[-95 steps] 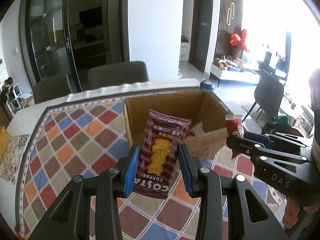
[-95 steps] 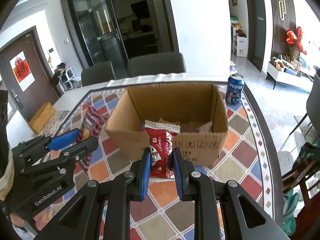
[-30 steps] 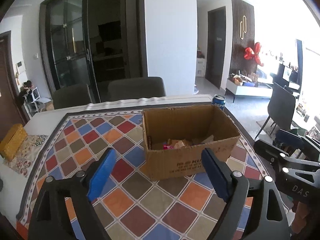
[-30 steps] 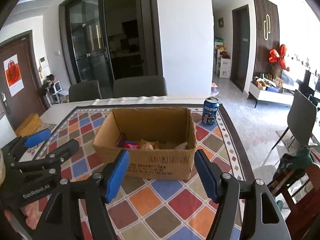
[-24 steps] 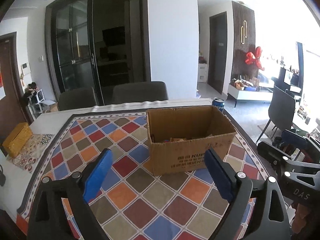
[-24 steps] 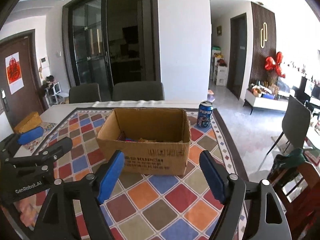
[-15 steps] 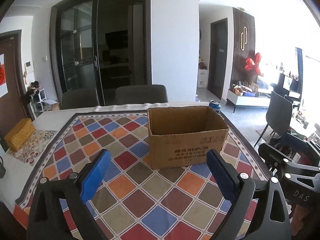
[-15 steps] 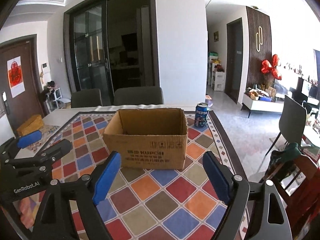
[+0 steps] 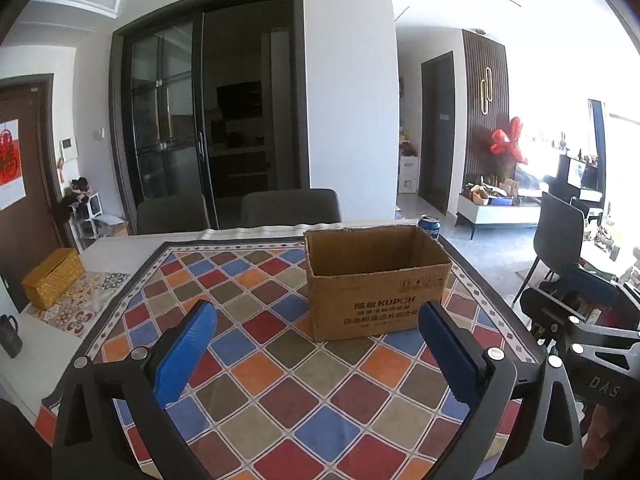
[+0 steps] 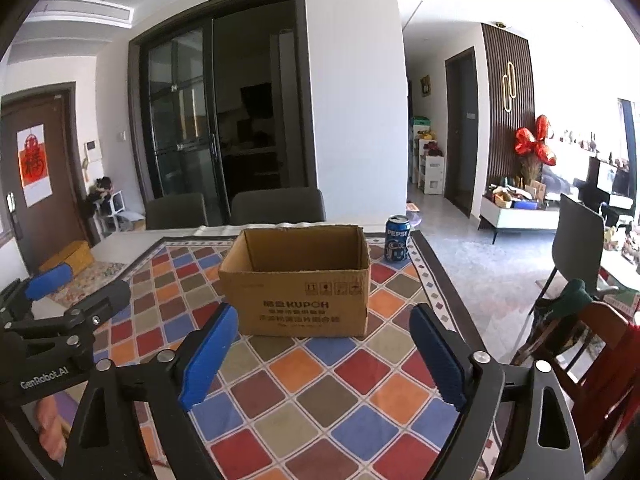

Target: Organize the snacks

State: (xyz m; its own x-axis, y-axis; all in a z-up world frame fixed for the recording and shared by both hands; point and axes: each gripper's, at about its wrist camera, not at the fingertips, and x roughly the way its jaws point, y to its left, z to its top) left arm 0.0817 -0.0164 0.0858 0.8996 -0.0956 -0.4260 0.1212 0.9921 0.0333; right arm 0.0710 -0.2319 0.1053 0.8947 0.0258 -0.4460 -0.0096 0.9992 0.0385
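Left wrist view shows you the table under its checked, many-coloured cloth (image 9: 280, 364), with the open brown cardboard box (image 9: 376, 300) standing upright on it and a blue Pepsi can (image 10: 397, 240) just behind its far right corner. Your left gripper (image 9: 318, 354) and right gripper (image 10: 322, 358), both blue-padded, have just been opening; they stand wide with nothing between them, short of the box. No snack shows over its rim.

Matt cardboard box (image 9: 376, 280) — glossy can (image 10: 397, 240)

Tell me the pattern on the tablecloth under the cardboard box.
The tablecloth has diamond checks in red, blue, orange and brown; clearest in the right wrist view.
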